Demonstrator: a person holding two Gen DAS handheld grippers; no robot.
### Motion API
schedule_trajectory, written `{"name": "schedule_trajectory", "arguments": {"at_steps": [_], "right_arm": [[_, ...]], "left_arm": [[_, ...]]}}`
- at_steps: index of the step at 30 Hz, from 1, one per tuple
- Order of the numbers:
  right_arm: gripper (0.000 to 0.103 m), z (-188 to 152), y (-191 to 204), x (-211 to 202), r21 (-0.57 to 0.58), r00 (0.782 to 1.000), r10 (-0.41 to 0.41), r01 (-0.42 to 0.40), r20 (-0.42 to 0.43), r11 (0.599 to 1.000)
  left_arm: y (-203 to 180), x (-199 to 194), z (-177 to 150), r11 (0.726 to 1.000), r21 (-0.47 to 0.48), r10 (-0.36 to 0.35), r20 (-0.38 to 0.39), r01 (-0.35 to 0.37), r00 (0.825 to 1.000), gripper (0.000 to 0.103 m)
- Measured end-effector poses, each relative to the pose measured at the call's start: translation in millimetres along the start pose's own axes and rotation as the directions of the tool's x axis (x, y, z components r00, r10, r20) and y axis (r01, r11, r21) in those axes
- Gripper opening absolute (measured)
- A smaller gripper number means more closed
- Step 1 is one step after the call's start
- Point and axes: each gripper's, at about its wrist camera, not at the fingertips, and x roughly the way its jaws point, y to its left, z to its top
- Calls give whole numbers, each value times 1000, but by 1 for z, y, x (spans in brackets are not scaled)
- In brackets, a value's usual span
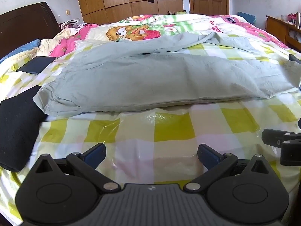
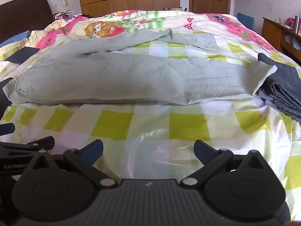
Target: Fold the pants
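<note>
1. pale grey-green pants [image 1: 150, 79] lie spread across the bed, on a checked yellow-green sheet [image 1: 169, 128] with a shiny plastic look.
2. one leg lies long from side to side near the front; the other part bends toward the cartoon quilt [image 1: 131, 30] behind.
3. the left gripper [image 1: 151, 155] has its fingers wide apart and holds nothing; it is above bare sheet, in front of the pants and not touching them.
4. the right gripper [image 2: 148, 149] is also wide open and empty, just beside the left one.
5. a black cloth [image 1: 17, 128] touches the left end of the pants.
6. a folded dark grey garment [image 2: 282, 86] lies at the right end.
7. a dark flat object [image 1: 35, 65] rests near the pillows.
</note>
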Motion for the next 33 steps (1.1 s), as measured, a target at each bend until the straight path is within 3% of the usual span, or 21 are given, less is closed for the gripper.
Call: {"name": "schedule_trajectory", "arguments": {"at_steps": [33], "right_arm": [[102, -5, 2, 6, -28, 1000, -13, 12, -22, 1000]], "left_arm": [[5, 4, -4, 997, -44, -56, -16, 56, 998, 103]]}}
